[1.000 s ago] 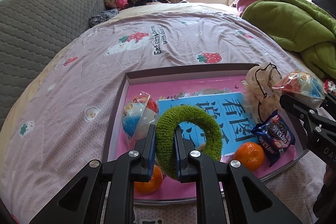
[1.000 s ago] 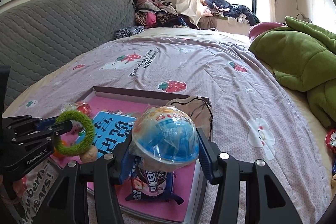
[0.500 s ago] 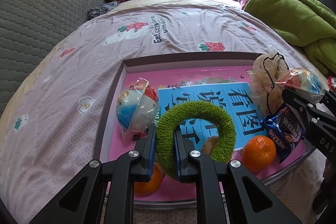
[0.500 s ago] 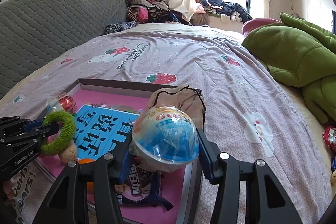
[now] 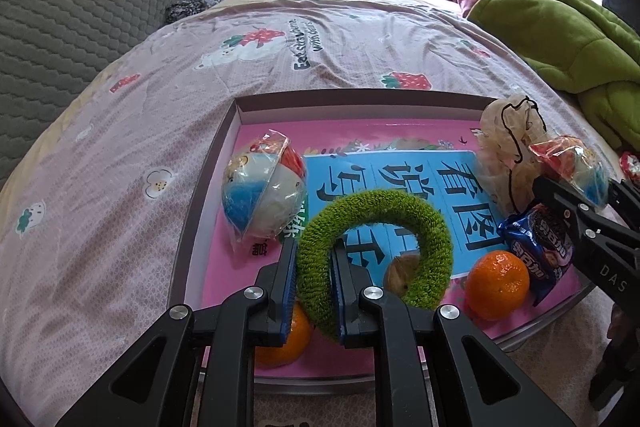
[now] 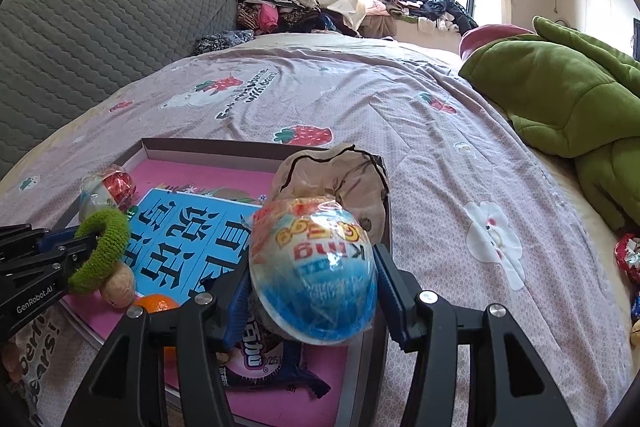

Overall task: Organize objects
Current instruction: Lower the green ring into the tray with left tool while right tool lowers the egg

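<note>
- L gripper [image 5: 314,281]: jaws nearly closed, pinching one side of green fuzzy ring [image 5: 376,251]; ring hangs low over near part of box lid/tray [image 5: 208,195], above the blue card. Not released yet.
- R gripper [image 6: 316,291]: jaws wide apart but pressed on both sides of wrapped toy egg [image 6: 314,269], blue/white w/ orange top; held above tray's right near corner, over the cookie pack [image 6: 256,359]. Not set down.
- Already in tray (judged placed): 2 oranges [image 5: 496,285] & [image 5: 284,341], cookie pack, small brown nut-like item [image 5: 400,271], 2nd wrapped egg [image 5: 262,199] at left, beige drawstring pouch [image 5: 508,155] at far right corner.
- Progress est.: most items in; ring + egg are the two pending drops.
- Left outside: red foil-wrapped bits [image 6: 628,257] on bedsheet [image 6: 400,115] to right of tray, well apart — prob. next to collect.
- Farther: green blanket [image 6: 560,95], clothes pile by window — likely not in task scope.
</note>
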Demonstrator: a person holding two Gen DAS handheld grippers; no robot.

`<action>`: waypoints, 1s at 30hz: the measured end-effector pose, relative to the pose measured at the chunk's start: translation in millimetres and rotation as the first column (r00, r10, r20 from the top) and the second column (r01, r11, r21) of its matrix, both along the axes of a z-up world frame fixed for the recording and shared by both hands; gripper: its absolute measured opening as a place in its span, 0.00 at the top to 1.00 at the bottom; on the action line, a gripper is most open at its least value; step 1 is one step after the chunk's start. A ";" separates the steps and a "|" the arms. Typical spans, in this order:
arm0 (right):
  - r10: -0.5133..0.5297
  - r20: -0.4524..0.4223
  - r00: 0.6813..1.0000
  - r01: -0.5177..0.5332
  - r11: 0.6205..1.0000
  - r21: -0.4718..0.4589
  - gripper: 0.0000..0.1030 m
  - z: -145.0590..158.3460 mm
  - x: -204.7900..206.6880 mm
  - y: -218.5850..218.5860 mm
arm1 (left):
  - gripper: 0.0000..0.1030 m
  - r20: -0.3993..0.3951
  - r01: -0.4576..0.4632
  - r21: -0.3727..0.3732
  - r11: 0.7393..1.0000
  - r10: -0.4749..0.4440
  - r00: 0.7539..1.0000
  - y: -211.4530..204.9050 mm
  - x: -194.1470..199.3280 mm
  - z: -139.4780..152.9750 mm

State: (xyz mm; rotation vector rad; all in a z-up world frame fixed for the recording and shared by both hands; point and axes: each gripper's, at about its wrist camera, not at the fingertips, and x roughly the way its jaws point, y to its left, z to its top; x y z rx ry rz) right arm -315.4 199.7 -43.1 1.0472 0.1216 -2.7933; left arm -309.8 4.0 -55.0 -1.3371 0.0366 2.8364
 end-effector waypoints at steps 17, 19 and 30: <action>0.008 0.021 1.000 -0.008 1.000 -0.002 0.42 -1.6 -1.0 -2.6 | 0.80 -0.001 -0.004 0.012 1.000 0.004 1.000 -2.9 -1.0 2.5; 0.005 0.022 1.000 -0.005 1.000 -0.004 0.42 -1.4 -1.4 -1.9 | 0.79 -0.002 -0.003 0.013 1.000 0.003 1.000 -2.9 -0.3 3.7; 0.001 0.018 1.000 -0.001 1.000 -0.013 0.42 2.4 0.0 -0.8 | 0.79 -0.005 0.002 0.016 1.000 -0.002 1.000 -1.9 2.8 6.3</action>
